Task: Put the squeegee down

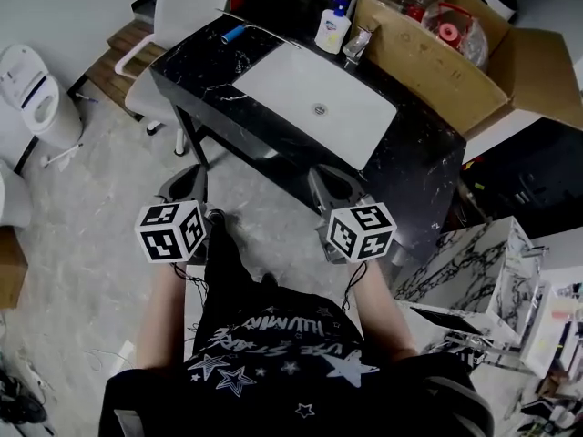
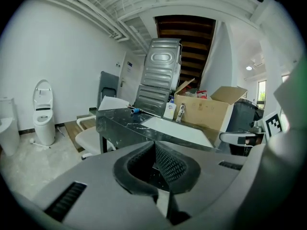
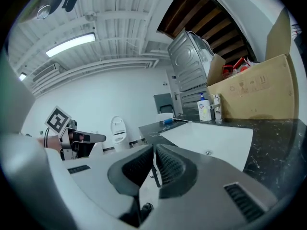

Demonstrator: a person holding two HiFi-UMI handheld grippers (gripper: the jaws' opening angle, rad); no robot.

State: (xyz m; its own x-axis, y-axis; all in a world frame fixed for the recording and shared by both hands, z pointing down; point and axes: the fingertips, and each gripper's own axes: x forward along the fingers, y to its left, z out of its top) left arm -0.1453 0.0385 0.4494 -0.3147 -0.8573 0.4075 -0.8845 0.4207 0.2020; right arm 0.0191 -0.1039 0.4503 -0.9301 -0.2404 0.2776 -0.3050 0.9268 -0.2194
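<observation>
Black marble desk (image 1: 419, 153) ahead, white sink (image 1: 310, 89) set in its top. Soap bottle (image 1: 332, 27) and faucet (image 1: 358, 44) at far edge, cardboard box (image 1: 428, 62) beside them. Toilet (image 1: 36, 98) off left.

Squeegee (image 1: 233, 33), blue handle, lies on desk's far left corner, well apart from both claws.

Left claw (image 2: 154, 145) pressed together, empty. Right claw (image 3: 153, 150) also closed, nothing between pads.

Both held side by side short of desk's near edge, tilted slightly down.

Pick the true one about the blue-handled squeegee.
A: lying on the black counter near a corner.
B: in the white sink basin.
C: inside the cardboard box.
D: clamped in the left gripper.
A: the squeegee lies on the black counter beside the white basin, well away from the left gripper and the right gripper.
</observation>
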